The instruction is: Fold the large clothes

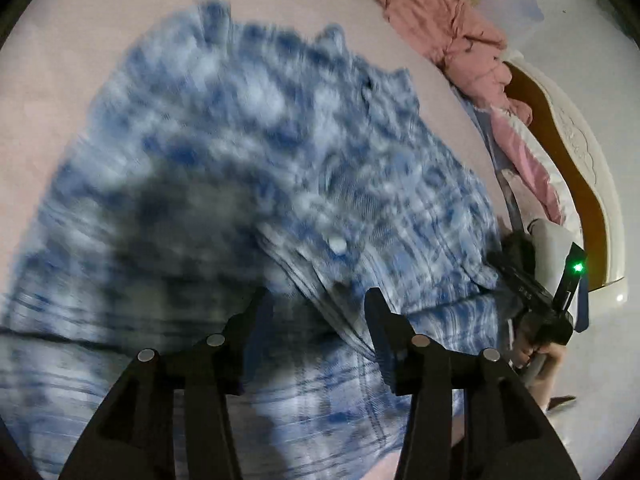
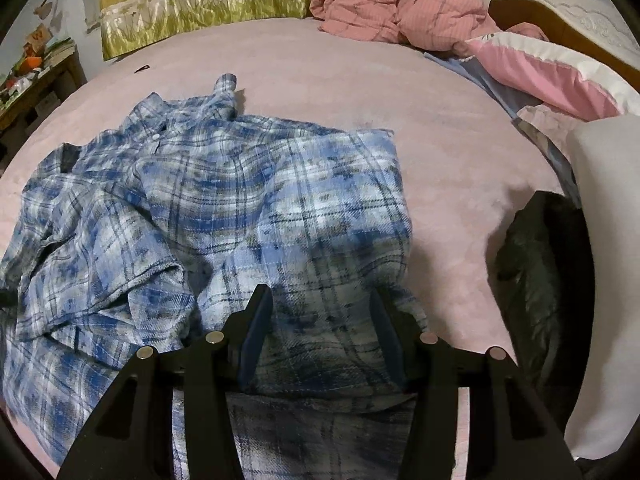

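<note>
Blue plaid shirt point(image 2: 224, 200) spread crumpled on pink bed point(image 2: 360, 92). Left gripper point(image 1: 316, 304) parted over blurred cloth, nothing pinched. Right gripper point(image 2: 320, 312) parted (fabric seen between fingers, grip not discernible).

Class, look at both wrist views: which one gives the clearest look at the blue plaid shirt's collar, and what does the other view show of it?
The right wrist view: the blue plaid shirt is sharp there, its collar clear at the far end. The left wrist view shows the same shirt smeared by motion blur, the collar barely readable.

Blue-and-white plaid shirt point(image 2: 240, 200), pale pink bedspread point(image 2: 440, 140), salmon-pink quilt point(image 2: 400, 0)
</note>
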Demonstrator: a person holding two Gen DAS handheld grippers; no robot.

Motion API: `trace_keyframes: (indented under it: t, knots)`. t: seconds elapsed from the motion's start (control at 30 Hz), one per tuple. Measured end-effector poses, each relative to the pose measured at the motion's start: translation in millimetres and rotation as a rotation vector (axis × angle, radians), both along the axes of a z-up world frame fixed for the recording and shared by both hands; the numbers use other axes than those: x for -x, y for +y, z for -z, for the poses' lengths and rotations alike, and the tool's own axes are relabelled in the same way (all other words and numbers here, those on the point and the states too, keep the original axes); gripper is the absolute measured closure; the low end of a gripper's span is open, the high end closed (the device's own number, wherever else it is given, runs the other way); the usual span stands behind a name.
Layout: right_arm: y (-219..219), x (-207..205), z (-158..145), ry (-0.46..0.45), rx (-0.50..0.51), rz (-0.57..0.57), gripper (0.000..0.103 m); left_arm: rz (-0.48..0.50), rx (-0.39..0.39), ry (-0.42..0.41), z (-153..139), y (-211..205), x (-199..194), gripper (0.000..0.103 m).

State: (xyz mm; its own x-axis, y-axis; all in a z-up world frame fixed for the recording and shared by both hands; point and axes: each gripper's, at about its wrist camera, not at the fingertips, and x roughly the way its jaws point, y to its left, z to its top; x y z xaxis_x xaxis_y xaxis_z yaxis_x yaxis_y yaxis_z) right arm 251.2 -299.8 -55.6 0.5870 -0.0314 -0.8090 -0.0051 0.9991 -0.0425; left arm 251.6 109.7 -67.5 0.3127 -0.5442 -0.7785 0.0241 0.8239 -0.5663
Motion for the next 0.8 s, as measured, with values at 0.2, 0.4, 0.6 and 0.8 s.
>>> trace_keyframes:
  t: [0.2,0.4,0.6,0.8]
  knots:
    - [3,2,-3,-0.010,0.010,-0.014,0.053,0.016,0.030,-0.020,8,-11,-6,0.076]
    - [-1,1,-4,-0.022,0.021,0.002,0.053,-0.011,-0.227,-0.253,-36,-23,7,0.100]
    - [-4,0,-7,-0.055,0.014,0.025,0.053,-0.207,-0.683,-0.505,-77,-14,6,0.100]
    - [-4,-4,1,-0.057,0.021,0.039,0.053,-0.259,-0.737,-0.481,-64,27,-13,0.100]
